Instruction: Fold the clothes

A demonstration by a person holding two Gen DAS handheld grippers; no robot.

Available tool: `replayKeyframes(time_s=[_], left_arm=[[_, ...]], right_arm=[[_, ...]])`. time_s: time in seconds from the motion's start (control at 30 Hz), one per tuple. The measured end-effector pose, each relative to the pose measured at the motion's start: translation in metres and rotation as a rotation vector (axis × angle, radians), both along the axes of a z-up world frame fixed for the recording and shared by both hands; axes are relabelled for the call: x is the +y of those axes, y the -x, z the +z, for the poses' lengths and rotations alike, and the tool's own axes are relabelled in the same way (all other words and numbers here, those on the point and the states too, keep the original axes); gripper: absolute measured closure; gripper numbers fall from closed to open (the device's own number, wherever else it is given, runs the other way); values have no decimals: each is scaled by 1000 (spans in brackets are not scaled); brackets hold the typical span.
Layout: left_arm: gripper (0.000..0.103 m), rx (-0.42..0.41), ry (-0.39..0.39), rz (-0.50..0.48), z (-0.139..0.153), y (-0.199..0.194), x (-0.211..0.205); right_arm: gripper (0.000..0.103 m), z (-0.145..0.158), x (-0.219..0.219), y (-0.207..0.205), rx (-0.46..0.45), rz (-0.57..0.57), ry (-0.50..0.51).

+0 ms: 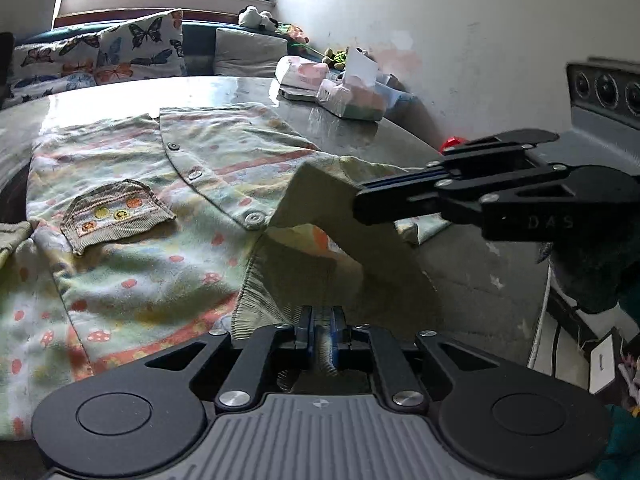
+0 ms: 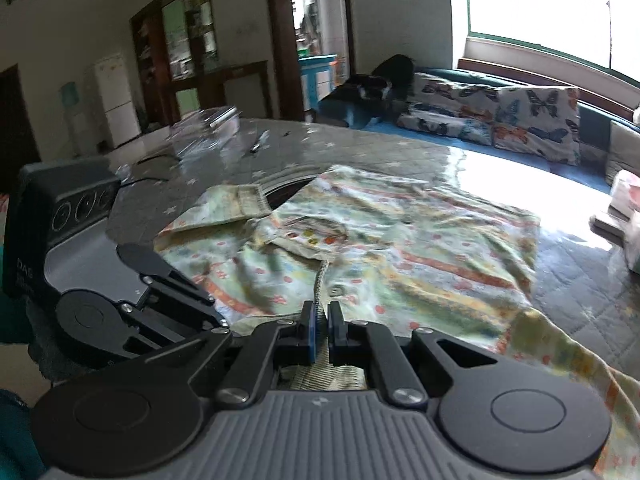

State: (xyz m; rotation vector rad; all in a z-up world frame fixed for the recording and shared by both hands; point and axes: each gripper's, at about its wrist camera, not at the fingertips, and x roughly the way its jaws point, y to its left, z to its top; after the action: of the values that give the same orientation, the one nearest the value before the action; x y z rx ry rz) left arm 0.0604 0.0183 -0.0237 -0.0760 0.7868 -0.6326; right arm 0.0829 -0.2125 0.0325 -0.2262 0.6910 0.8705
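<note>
A pale green child's shirt (image 1: pixel 140 272) with a mushroom print, buttons and a corduroy pocket (image 1: pixel 116 212) lies spread on the grey table (image 1: pixel 480 280). My left gripper (image 1: pixel 322 316) is shut on its ribbed hem at the near edge. From the right, my right gripper (image 1: pixel 358 208) pinches the same hem further along and holds a flap of it raised off the table. In the right wrist view my right gripper (image 2: pixel 320 308) is shut on the ribbed edge of the shirt (image 2: pixel 400 240). My left gripper (image 2: pixel 220 314) sits close beside it on the left.
Tissue packs (image 1: pixel 348 96) stand at the table's far right corner by the wall. A sofa with butterfly cushions (image 1: pixel 140 48) runs under the window. A clear plastic box (image 2: pixel 208 120) lies at the table's far end. The table edge drops off on the right.
</note>
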Motion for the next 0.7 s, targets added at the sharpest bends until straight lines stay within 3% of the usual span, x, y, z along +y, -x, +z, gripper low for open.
replayKeyframes(time_s=[0.2, 0.33, 0.53, 0.7], left_arm=[[91, -42, -15, -9, 13, 17, 9], [84, -69, -13, 20, 23, 23, 23], [83, -108, 23, 111, 33, 17, 38], [83, -48, 15, 141, 16, 5, 37]], right_arm=[[97, -26, 27, 6, 50, 110, 101], [95, -36, 34, 10, 67, 148, 149], [94, -18, 26, 11, 41, 142, 108], [89, -16, 27, -7, 33, 71, 68]])
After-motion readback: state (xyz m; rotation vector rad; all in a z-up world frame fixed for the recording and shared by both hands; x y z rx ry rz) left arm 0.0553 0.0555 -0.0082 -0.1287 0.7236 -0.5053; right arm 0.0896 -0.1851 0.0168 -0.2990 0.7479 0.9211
